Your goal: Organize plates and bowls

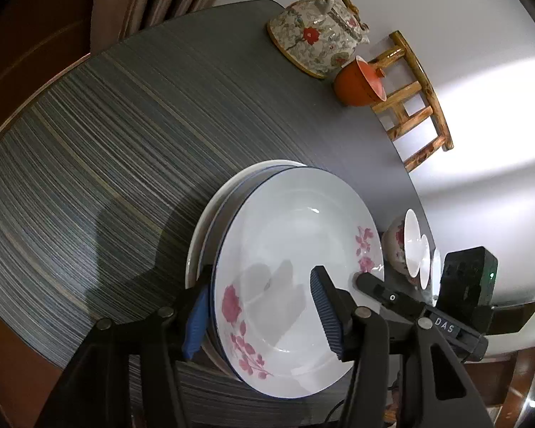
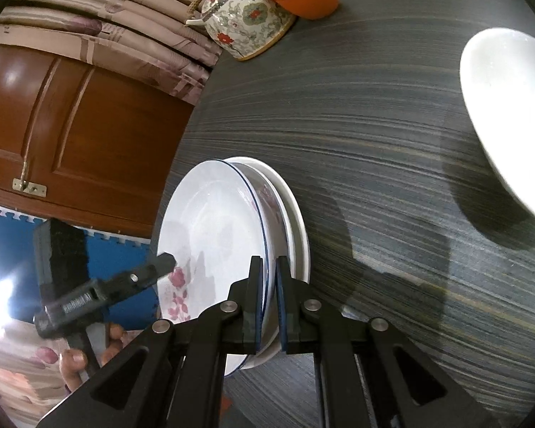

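A stack of white plates (image 1: 199,235) lies on the dark striped table (image 1: 107,142). The top plate (image 1: 296,249) has a blue rim and pink flowers. My left gripper (image 1: 262,274) is open: one blue pad stands outside the stack's edge, and the other finger hovers over the plate's well. My right gripper (image 2: 269,260) is shut on the top plate's (image 2: 210,232) rim at the opposite side. One of its fingers (image 1: 374,287) shows in the left wrist view. A floral bowl with white bowls nested inside (image 1: 410,246) sits near the table edge. A large white bowl (image 2: 510,107) stands apart.
A floral teapot (image 1: 317,35) on a mat and an orange cup (image 1: 360,85) stand at the far end of the table. A wooden stool (image 1: 413,100) is beyond the edge. A brown door (image 2: 71,135) and curtains are beside the table. A hand (image 2: 78,356) holds the left gripper.
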